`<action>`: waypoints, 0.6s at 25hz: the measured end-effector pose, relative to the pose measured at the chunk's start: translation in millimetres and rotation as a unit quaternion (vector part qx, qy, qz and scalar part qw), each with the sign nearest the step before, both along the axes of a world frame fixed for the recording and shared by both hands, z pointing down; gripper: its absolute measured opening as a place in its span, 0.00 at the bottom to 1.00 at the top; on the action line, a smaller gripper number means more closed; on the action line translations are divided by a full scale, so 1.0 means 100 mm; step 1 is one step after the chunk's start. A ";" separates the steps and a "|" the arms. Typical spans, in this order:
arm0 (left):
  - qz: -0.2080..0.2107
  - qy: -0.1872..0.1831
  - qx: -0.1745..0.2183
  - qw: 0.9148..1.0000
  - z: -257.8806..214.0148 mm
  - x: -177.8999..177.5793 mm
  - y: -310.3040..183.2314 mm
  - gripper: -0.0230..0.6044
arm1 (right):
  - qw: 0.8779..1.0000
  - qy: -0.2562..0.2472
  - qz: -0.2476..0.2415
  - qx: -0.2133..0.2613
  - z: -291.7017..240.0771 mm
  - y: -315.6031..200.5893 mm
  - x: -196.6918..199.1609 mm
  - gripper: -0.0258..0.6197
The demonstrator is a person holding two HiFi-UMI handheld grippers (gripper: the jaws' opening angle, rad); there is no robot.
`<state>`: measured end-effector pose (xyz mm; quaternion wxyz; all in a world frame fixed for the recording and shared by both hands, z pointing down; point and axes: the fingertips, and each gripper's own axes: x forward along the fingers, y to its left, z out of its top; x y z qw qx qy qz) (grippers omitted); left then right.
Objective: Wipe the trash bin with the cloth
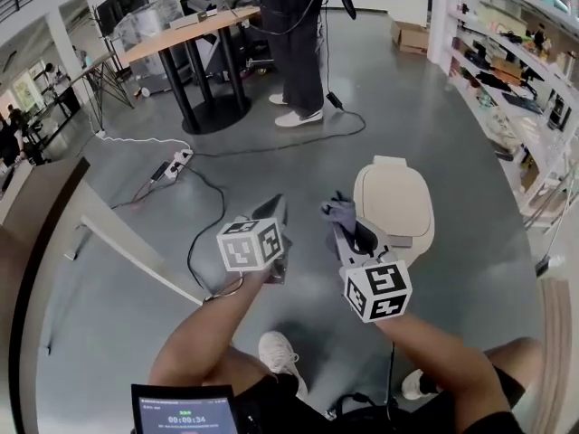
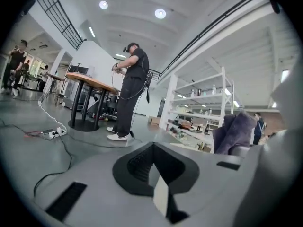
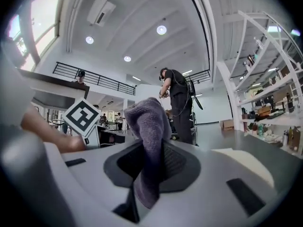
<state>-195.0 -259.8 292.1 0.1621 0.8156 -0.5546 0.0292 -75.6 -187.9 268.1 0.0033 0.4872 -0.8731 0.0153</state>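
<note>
The cream trash bin (image 1: 394, 199) stands on the grey floor in the head view, its lid down, just right of both grippers. My right gripper (image 1: 343, 227) is shut on a purple-grey cloth (image 1: 339, 212), held at the bin's left edge. In the right gripper view the cloth (image 3: 147, 126) stands up from between the jaws of the gripper (image 3: 147, 167), and the bin's pale top (image 3: 246, 167) lies to the right. My left gripper (image 1: 272, 213) hovers left of the cloth, apart from the bin. Its jaws (image 2: 153, 167) meet with nothing between them.
A person (image 1: 294, 52) stands beside a round wooden table (image 1: 194, 27) on a black base. A power strip (image 1: 172, 165) and black cables (image 1: 204, 193) cross the floor at left. Shelving (image 1: 516, 80) lines the right side, with a cardboard box (image 1: 412, 34) further back. A wooden counter (image 1: 41, 206) runs along the left.
</note>
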 end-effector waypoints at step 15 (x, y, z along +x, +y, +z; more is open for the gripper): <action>0.059 -0.008 0.099 0.993 -1.11 1.19 1.01 0.03 | 0.992 0.046 0.116 0.010 -0.87 0.83 2.05 0.15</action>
